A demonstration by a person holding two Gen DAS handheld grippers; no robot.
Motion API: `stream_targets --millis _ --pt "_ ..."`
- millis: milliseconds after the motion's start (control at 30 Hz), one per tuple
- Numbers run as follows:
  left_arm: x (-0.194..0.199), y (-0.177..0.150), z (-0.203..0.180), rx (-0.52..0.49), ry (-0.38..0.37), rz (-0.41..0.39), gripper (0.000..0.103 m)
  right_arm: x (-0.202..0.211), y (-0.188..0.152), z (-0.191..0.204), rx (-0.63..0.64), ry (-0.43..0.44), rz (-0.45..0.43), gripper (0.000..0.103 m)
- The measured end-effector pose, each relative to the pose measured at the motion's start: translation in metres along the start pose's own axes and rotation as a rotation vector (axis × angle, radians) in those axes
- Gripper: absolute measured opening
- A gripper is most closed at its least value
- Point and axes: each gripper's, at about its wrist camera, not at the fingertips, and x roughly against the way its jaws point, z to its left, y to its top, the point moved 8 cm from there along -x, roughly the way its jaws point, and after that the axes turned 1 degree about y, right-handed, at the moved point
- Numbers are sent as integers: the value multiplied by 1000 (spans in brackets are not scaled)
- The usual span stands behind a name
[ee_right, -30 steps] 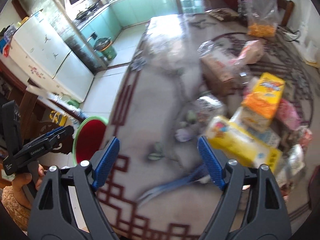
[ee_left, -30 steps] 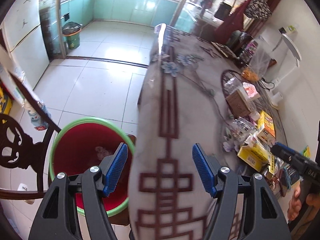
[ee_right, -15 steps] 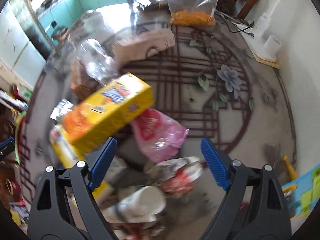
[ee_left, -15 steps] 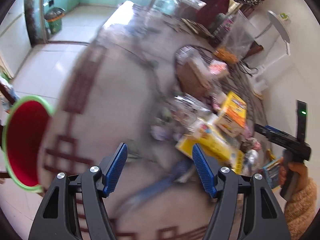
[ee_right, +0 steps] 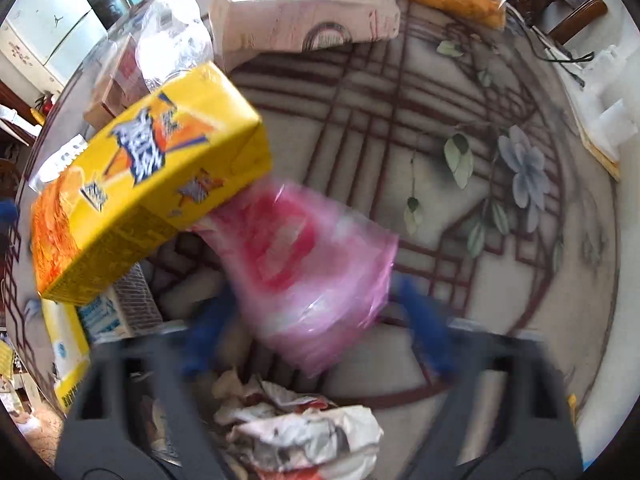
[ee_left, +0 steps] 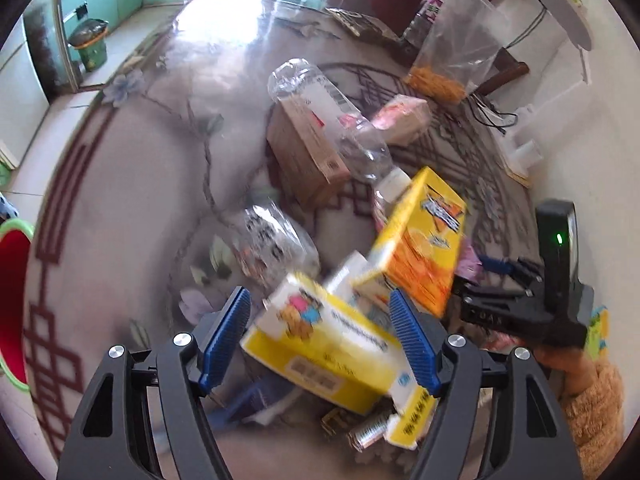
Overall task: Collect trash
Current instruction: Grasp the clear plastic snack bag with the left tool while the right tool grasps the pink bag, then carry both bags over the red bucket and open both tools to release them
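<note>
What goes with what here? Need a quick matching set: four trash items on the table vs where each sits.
Items:
1. pink bag
2. cartoon box
3. clear bottle
4. orange-yellow box

Places:
a. lying over the brown carton
b. between the left gripper pads
c. propped tilted over other trash
d. between the right gripper pads, which have just been closing

Pairs: 1-d, 2-b, 3-a, 4-c

patterned table [ee_left: 132, 216] – boxes, bottles, wrappers strewn
</note>
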Motion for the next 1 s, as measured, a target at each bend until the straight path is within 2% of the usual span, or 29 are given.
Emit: stream_targets --millis 33,67,100,200,233,267,333,433,567,767,1000 --pt "-3 5 3 12 8 2 69 -3 -1 0 -3 10 5 52" --pt "-9 11 6 27 19 9 69 -2 -1 -1 0 12 -9 42" --pt "-13 15 9 38 28 18 69 0 -1 -2 4 18 -18 36" --pt "-29 26 12 64 40 50 67 5 1 -6 -31 45 -34 31" --pt "-34 27 12 72 38 63 64 6 2 -8 -45 49 -36 31" --pt "-40 28 13 79 32 75 51 6 2 -12 -54 53 -40 29" --pt "-48 25 13 100 9 112 41 10 2 -15 -83 69 -55 28" --pt "-49 27 12 84 16 93 38 20 1 -24 -119 97 -82 26" --pt "-40 34 11 77 19 53 23 39 2 -32 -156 105 -127 25" --pt "-18 38 18 84 4 4 21 88 2 -33 -186 112 -238 24" --pt "32 32 27 73 8 -100 21 132 17 -17 -172 114 -338 23"
